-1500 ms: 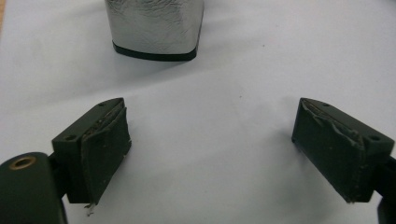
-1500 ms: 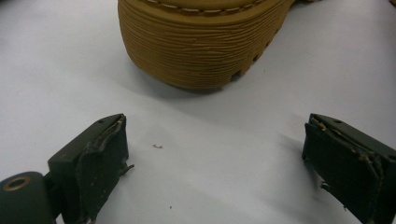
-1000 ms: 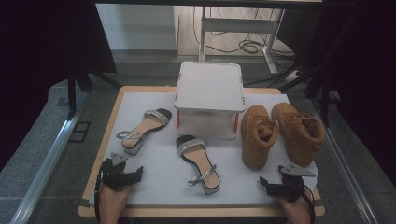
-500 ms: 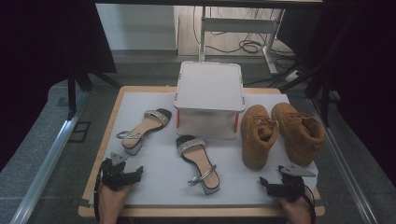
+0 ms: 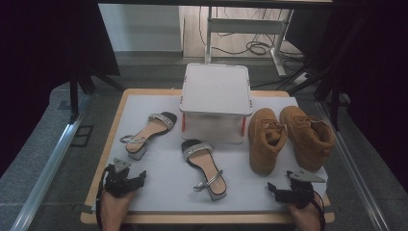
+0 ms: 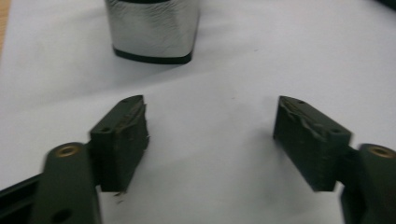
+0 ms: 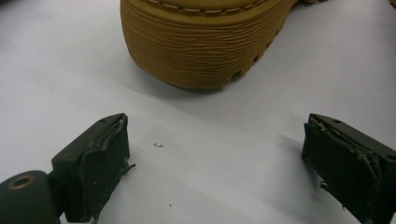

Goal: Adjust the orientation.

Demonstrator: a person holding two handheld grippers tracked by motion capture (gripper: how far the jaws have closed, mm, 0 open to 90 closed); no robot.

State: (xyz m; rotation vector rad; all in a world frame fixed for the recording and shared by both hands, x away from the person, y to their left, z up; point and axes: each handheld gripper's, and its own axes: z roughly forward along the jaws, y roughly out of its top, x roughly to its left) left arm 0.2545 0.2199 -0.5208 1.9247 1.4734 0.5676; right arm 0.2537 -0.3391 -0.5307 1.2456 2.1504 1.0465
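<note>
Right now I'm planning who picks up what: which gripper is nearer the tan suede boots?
The right gripper. It sits just in front of the tan suede boots, jaws open towards a boot's sole. The left gripper lies at the table's other front corner, beside a silver-strapped sandal.

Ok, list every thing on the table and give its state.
White box: lid on.
Left sandal: upright, untouched.
Right sandal: upright, untouched.
Two tan boots: upright, side by side.
Left claw: open, has just been closing, nothing between.
Right claw: open, nothing between.
</note>
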